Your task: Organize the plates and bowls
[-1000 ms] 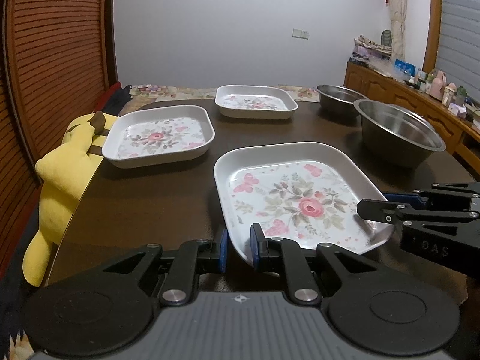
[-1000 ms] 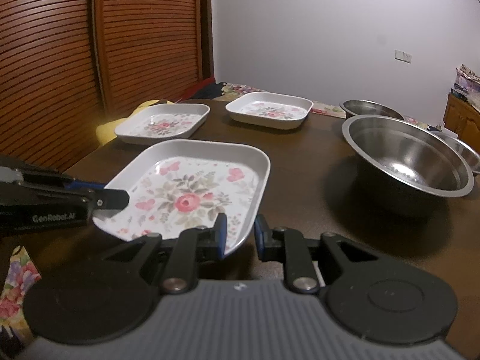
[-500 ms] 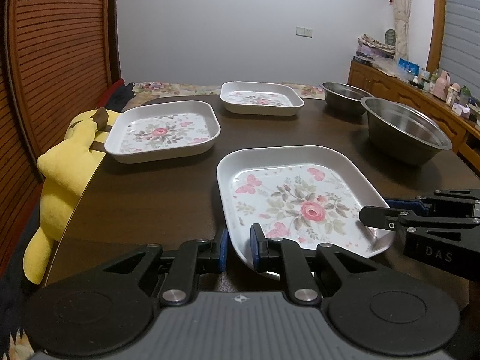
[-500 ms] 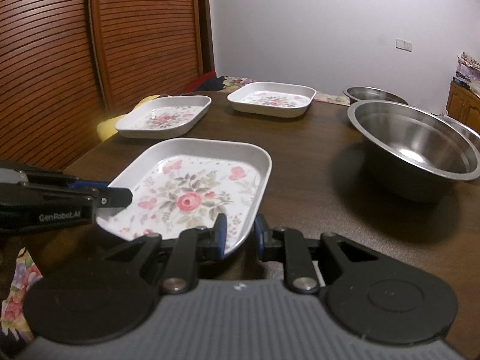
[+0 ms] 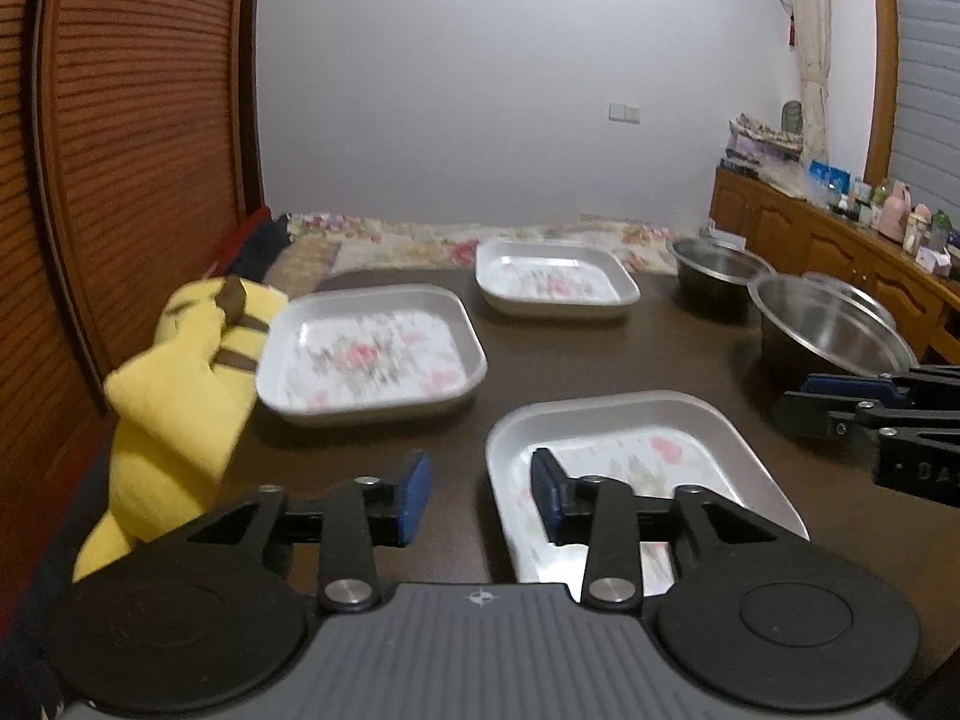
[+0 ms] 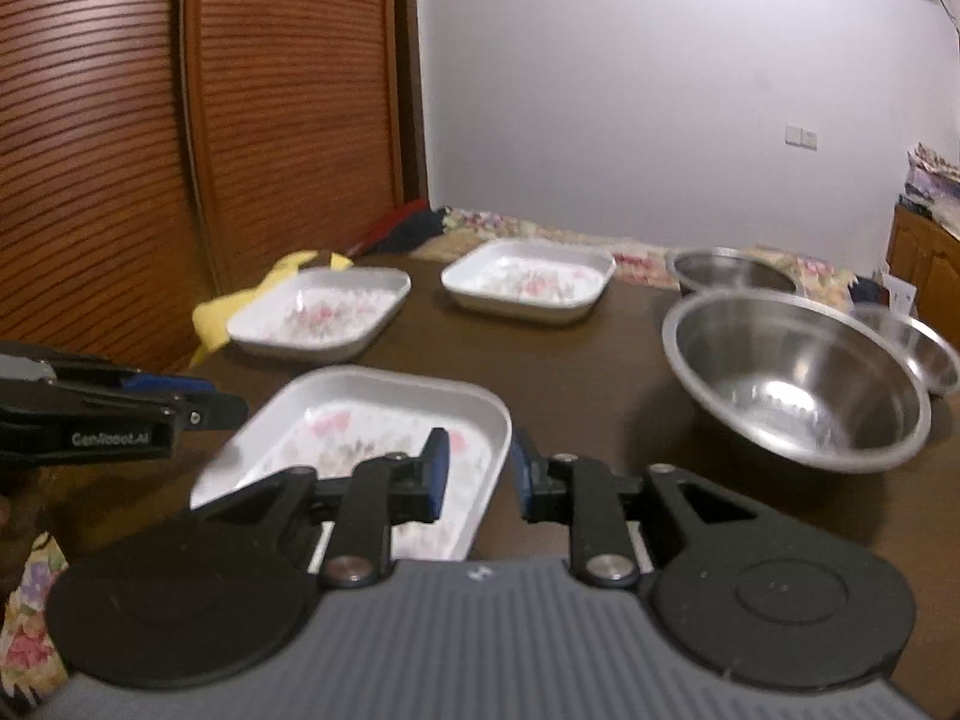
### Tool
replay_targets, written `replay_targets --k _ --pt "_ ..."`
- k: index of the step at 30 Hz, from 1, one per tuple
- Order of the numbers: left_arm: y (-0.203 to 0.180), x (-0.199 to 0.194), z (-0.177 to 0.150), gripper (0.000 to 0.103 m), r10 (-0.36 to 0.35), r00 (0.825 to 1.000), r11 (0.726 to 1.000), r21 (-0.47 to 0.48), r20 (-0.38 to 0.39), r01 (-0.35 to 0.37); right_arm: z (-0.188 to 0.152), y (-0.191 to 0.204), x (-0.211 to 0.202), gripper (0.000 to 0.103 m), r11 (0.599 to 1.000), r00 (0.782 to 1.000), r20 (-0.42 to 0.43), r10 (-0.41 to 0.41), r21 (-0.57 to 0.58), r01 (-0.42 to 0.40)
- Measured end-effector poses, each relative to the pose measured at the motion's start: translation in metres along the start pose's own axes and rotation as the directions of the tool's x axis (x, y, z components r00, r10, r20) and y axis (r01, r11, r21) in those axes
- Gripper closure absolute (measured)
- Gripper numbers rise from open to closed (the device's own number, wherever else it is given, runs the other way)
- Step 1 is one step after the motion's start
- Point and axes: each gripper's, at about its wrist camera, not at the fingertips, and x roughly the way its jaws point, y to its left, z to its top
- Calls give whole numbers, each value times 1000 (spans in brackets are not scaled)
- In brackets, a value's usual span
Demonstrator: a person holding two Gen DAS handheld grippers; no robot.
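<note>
Three white square floral plates lie on the dark table. The nearest plate [image 5: 636, 462] [image 6: 372, 426] lies flat between both grippers. My left gripper [image 5: 480, 495] is open, its jaws standing either side of that plate's left rim. My right gripper [image 6: 477, 474] is open, its jaws standing either side of the plate's right rim. A second plate [image 5: 372, 354] [image 6: 324, 315] lies at mid left, a third [image 5: 555, 279] [image 6: 528, 279] at the back. A large steel bowl [image 5: 831, 330] [image 6: 792, 375] stands at the right.
Two smaller steel bowls stand behind the large one: one [image 6: 729, 270] at the back, another [image 6: 912, 348] at far right. A yellow plush toy [image 5: 180, 396] leans on the table's left edge. A wooden sideboard [image 5: 840, 234] with clutter runs along the right wall.
Both grippers have opened and let go of the nearest plate, which now lies on the table. Both have lifted and drawn back a little; the views are blurred by motion.
</note>
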Motion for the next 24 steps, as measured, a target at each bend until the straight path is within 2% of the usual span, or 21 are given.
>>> replay_targets --k 3,5,7,14,24 --pt "10 6 12 50 14 1000 1000 2 15 -14 15 2 8 72 999 1000 8 23 -26 -23" --pt "20 13 20 48 23 1000 1000 -2 17 -23 27 5 17 69 998 999 4 42 -41 -42" --pt "29 19 27 48 35 999 999 -6 16 -35 37 8 27 58 997 998 -3 71 -44 -71" --pt "74 50 48 48 81 997 996 -25 0 -81 70 30 76 58 987 989 -52 137 -73 -140" --pt "115 98 54 65 91 994 995 -40 -57 -93 87 49 152 61 975 963 -191 192 -74 -209"
